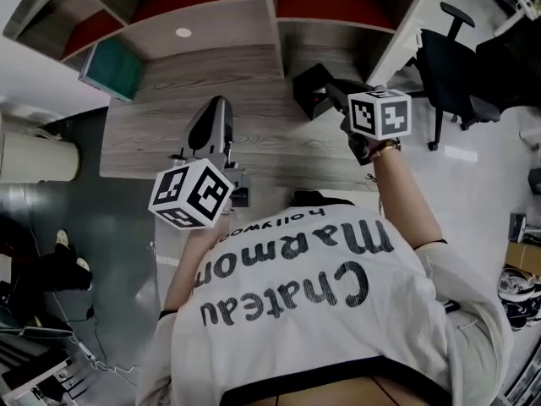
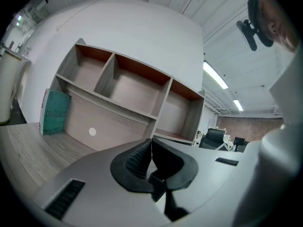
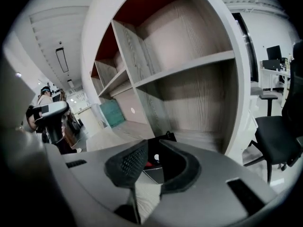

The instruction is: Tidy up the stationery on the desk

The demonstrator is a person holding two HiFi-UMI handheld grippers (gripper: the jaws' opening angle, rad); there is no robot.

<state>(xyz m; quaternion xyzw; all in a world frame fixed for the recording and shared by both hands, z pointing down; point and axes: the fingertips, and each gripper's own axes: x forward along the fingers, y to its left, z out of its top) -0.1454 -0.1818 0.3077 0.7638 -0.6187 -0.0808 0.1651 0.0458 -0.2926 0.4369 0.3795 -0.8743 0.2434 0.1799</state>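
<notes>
A black holder [image 1: 306, 85] stands on the wooden desk [image 1: 169, 138] below the shelf unit. In the right gripper view the black holder [image 3: 167, 136] shows through the jaw gap, with something red [image 3: 148, 164] and a white dot inside. My right gripper [image 1: 328, 91] is right at it, and its jaws stand slightly apart with nothing clamped: right gripper [image 3: 154, 148]. My left gripper [image 1: 217, 106] hovers over the middle of the desk. In its own view the left gripper [image 2: 151, 148] has its pads touching, with nothing between them.
A teal book [image 1: 112, 70] leans at the desk's left end, under the shelf unit [image 1: 270, 11] with empty compartments. A black office chair [image 1: 452, 66] stands on the floor to the right. The person's white T-shirt fills the lower head view.
</notes>
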